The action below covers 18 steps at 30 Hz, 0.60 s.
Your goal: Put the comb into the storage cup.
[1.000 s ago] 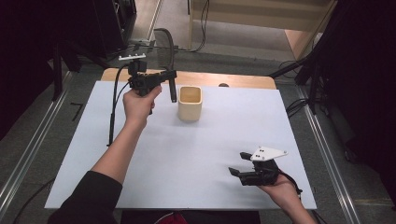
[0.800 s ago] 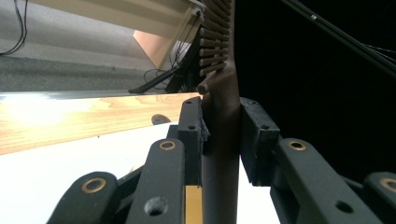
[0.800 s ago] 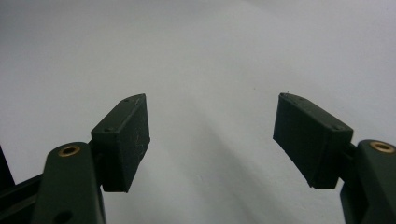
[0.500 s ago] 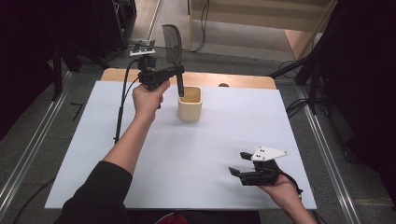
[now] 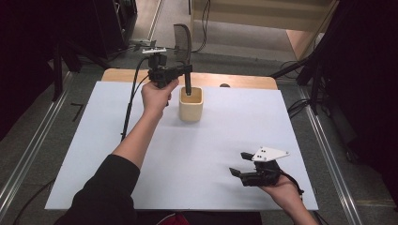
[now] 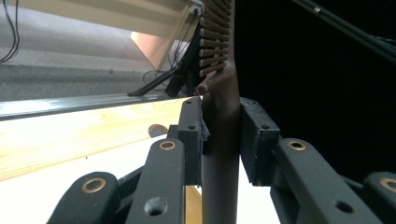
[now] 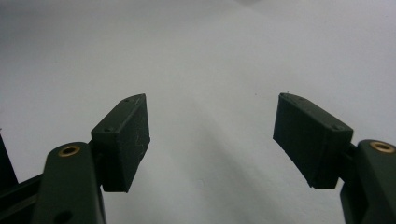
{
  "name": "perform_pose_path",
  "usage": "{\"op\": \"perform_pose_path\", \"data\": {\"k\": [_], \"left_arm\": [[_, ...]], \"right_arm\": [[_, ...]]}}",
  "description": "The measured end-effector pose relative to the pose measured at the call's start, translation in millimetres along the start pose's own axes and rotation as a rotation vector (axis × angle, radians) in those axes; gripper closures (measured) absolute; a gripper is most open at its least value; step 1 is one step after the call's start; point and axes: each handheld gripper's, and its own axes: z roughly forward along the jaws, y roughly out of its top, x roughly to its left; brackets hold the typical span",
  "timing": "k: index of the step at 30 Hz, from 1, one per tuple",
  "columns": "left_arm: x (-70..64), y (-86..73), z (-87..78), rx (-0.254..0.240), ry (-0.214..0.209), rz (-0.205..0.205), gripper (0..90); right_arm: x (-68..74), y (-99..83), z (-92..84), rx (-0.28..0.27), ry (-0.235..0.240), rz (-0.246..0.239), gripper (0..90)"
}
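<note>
Now we hold brown comb clamped in left gripper, long axis upright, handle tip just above mouth of cream cup. Cup sits at six o'clock below comb, twelve o'clock on table. Right gripper gapes empty, well apart.

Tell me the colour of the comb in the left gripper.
Dark brown; the comb shows best in the left gripper view.

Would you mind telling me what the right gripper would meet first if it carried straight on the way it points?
Probably just the bare white table sheet; the right gripper, jaws open, has nothing else ahead.
</note>
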Motion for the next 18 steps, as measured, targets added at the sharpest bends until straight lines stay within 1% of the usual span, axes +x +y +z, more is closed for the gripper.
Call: {"op": "perform_pose_path", "data": {"k": [3,7,9,11,12,15,16,18], "left_arm": [[1.1,-1.5,5.0,0.007,0.008,0.01,73.1],[2.7,-3.8,11.7,0.004,0.009,0.02,73.1],[3.9,-5.2,14.1,0.005,0.011,0.022,73.1],[6.2,-7.2,17.0,0.015,0.012,0.019,73.1],[6.5,-8.2,18.5,0.016,0.016,0.017,73.1],[6.5,-10.3,21.2,0.021,0.022,0.028,73.1],[6.1,-11.7,23.0,0.018,0.016,0.026,73.1],[5.5,-12.8,24.1,0.021,0.017,0.03,73.1]], "right_arm": [[0.0,0.2,-0.8,0.0,-0.001,0.002,25.3],[-0.5,0.4,-1.0,-0.003,-0.002,0.005,25.3],[-0.5,0.7,-1.2,-0.006,-0.001,0.003,25.3],[-0.3,1.6,-2.7,-0.017,-0.015,-0.001,25.4],[-1.1,1.8,-3.1,-0.024,-0.013,0.001,25.3],[-2.0,1.3,-3.0,-0.021,-0.012,0.007,25.4],[-1.9,1.2,-2.5,-0.015,-0.009,0.006,25.4],[-1.7,1.3,-2.3,-0.014,-0.007,0.006,25.4]]}}
